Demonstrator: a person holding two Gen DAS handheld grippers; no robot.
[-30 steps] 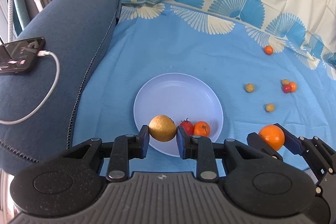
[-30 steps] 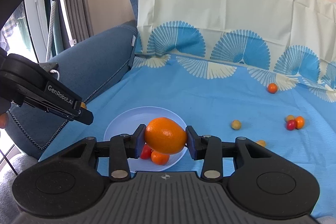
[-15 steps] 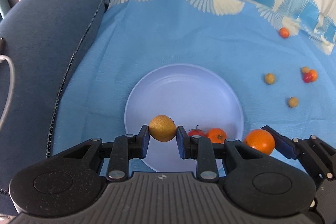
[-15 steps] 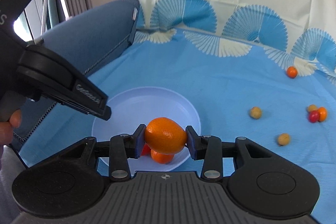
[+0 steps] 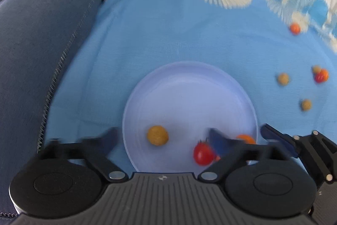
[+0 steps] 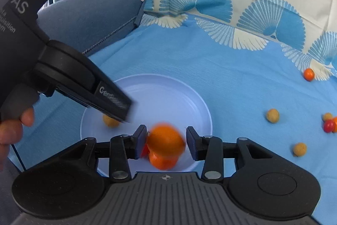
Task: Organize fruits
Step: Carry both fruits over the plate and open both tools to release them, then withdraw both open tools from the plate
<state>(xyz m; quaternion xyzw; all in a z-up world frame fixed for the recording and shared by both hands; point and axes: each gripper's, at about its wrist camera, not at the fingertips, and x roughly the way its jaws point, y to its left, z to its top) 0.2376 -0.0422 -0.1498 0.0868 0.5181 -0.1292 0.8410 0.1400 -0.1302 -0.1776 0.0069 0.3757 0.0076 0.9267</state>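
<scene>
Fruits crowd the plate's (image 5: pixel 160 85) near rim: a yellow-brown fruit (image 5: pixel 157 135), a tomato (image 5: pixel 203 153), an orange (image 6: pixel 166 140). Both grippers have just been opening; the left gripper (image 5: pixel 166 138) gapes wide, the right gripper (image 6: pixel 166 141) brackets the orange loosely. Stray fruits (image 6: pixel 273 115) dot the blue cloth's (image 5: pixel 189 35) right side.

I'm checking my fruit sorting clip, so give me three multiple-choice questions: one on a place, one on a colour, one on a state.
1. Where is the tan fruit? A in a bowl; B on the plate; C on the floor.
2. What colour is the tomato? A green; B purple; C red.
3. How is the left gripper? A open, gripping nothing; B shut on a banana; C out of view.
Key: B, it lies inside the rim; C, plainly red; A, its jaws have just been opening and stand clear of the fruit.
</scene>
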